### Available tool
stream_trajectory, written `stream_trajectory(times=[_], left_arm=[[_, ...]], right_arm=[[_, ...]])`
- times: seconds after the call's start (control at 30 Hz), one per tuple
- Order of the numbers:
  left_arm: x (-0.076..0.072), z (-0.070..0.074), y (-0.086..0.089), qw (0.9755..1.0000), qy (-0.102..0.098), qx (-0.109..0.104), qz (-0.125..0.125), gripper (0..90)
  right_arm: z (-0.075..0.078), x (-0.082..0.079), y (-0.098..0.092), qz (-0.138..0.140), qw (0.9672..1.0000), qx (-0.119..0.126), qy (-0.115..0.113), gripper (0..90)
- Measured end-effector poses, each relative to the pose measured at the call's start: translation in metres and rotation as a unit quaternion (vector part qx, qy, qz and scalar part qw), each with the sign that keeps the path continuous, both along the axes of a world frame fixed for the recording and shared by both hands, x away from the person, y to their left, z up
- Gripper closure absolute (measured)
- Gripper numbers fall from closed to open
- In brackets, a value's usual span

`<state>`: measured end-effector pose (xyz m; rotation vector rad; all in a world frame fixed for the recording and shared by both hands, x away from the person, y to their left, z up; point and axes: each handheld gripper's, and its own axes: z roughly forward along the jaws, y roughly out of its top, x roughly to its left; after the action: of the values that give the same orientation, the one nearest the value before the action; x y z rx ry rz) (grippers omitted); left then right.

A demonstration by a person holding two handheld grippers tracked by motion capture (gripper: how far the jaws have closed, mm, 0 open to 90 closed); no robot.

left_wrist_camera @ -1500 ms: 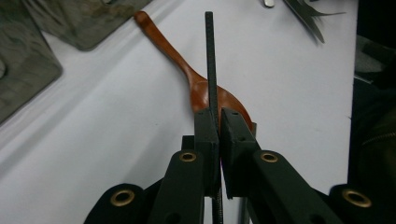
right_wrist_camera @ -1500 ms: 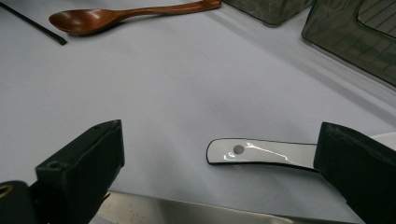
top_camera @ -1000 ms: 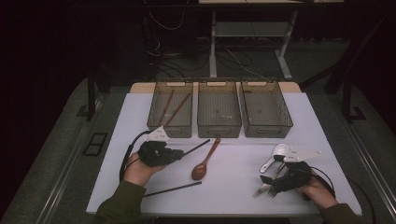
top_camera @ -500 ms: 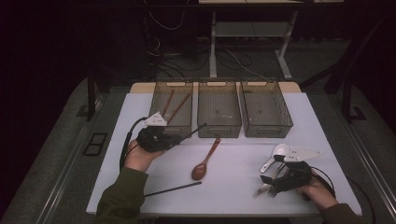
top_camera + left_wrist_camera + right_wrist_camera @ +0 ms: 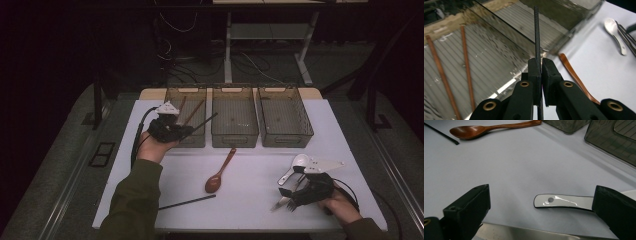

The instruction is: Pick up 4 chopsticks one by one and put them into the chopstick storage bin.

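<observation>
My left gripper [image 5: 186, 131] [image 5: 541, 67] is shut on a black chopstick [image 5: 202, 122] [image 5: 537, 32], which it holds above the near wall of the left bin [image 5: 172, 95] [image 5: 506, 42]; the stick's far end points across the bin. Two brown chopsticks [image 5: 194, 111] [image 5: 466, 62] lie inside that bin. A second black chopstick [image 5: 187, 202] [image 5: 441, 133] lies near the table's front edge. My right gripper [image 5: 292, 192] [image 5: 541, 192] rests at the front right, open, with the handle of a white spoon [image 5: 287, 176] [image 5: 564, 202] lying on the table between its jaws, untouched.
A brown wooden spoon [image 5: 220, 172] [image 5: 486, 130] lies mid-table. The middle bin [image 5: 235, 135] and right bin [image 5: 285, 137] stand beside the left one at the back. A metal fork [image 5: 280, 204] [image 5: 626, 30] lies by the white spoon.
My left hand has carried the black chopstick away from the table's front, up and toward the left bin. The right hand has stayed where it was.
</observation>
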<state>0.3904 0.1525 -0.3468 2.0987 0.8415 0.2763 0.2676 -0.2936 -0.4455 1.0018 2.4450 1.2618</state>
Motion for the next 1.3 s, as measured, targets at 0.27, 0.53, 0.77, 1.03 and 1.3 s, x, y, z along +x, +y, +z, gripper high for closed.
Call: stream_trajectory(times=[0.27, 0.53, 0.77, 1.03, 1.3], left_arm=[[0.03, 0.007, 0.0, 0.9997, -0.004, 0.005, 0.022, 85.1], [0.06, 0.013, -0.001, 0.999, -0.012, -0.003, 0.043, 85.1], [0.086, 0.011, -0.002, 0.9973, -0.021, -0.011, 0.07, 85.1], [0.107, -0.01, 0.001, 0.9932, -0.006, -0.015, 0.115, 85.1], [0.117, -0.026, 0.004, 0.9852, 0.029, 0.019, 0.168, 84.2]], right_arm=[[0.001, 0.0, 0.0, 0.0, 1.0, 0.002, 0.001, 1.8], [0.001, 0.0, 0.0, 0.002, 1.0, 0.003, 0.0, 1.8], [0.001, 0.0, -0.001, 0.003, 1.0, 0.004, 0.0, 1.8], [0.001, -0.001, -0.001, 0.004, 1.0, 0.007, -0.001, 1.8], [0.001, -0.001, -0.001, 0.004, 1.0, 0.007, -0.001, 1.8]])
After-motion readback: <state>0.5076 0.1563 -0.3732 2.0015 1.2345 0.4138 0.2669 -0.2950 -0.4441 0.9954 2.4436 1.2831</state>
